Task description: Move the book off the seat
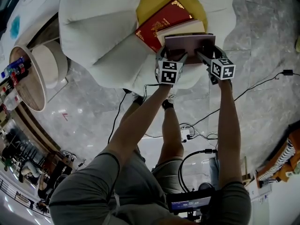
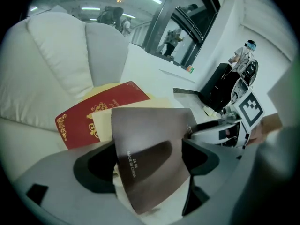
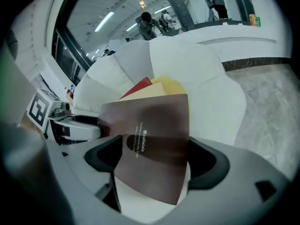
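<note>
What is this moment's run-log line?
left tongs: open, brown book between | right tongs: open, brown book between | brown book: not yet off seat

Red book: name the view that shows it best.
Head view: the red book is seen from above, most of its cover showing, one corner under the cream book. Left gripper view shows it slantwise; right gripper view, only a sliver.

Brown book [image 1: 190, 42] with smooth satin cover and white print, red book [image 1: 161, 25] with glossy cover and gilt ornament, seat [image 1: 93, 36] in smooth white leather-like upholstery, matt yellow cloth cushion [image 1: 154, 1], polished grey marble-look floor [image 1: 262, 41].
</note>
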`<action>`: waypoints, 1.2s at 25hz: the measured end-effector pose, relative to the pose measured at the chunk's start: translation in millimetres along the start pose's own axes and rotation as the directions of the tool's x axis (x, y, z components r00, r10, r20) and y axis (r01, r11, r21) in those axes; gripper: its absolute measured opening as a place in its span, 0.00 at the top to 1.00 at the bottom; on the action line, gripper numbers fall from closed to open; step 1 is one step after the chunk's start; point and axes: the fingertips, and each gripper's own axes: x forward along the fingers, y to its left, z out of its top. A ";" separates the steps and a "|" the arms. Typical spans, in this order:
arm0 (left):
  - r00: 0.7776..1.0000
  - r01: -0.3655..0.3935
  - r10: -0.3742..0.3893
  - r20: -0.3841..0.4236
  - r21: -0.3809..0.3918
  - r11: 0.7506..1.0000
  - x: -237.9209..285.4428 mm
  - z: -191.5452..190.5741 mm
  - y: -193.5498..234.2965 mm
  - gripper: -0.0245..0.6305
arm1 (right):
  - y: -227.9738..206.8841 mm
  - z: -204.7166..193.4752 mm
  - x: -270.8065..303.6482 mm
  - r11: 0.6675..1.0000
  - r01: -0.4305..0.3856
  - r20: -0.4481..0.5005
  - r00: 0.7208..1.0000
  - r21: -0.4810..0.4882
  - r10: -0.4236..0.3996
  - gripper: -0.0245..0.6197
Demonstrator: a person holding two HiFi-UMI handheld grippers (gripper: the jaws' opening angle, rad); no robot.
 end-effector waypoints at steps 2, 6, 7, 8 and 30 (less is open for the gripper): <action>1.000 -0.004 0.004 0.016 -0.009 1.000 -6.8 4.6 7.1 0.32 | 13.2 -2.4 -4.2 1.000 -0.010 0.014 1.000 0.004 0.010 0.33; 0.998 -0.019 0.019 0.059 -0.001 1.000 -30.3 19.9 17.3 0.32 | 44.2 -7.5 -16.5 0.999 0.015 0.073 0.997 0.035 -0.017 0.33; 0.997 -0.023 0.021 0.069 0.020 1.000 -38.8 25.2 17.7 0.32 | 52.3 -4.6 -22.5 0.998 0.030 0.108 0.993 0.062 -0.037 0.33; 0.996 -0.027 0.023 0.082 0.046 0.999 -47.9 31.9 17.4 0.32 | 60.1 0.9 -29.5 0.994 0.046 0.150 0.987 0.098 -0.061 0.33; 0.843 -0.157 -0.030 0.537 0.299 0.941 -420.0 337.6 -82.7 0.32 | 285.0 296.4 -346.4 0.975 0.186 0.635 0.740 0.125 -0.223 0.33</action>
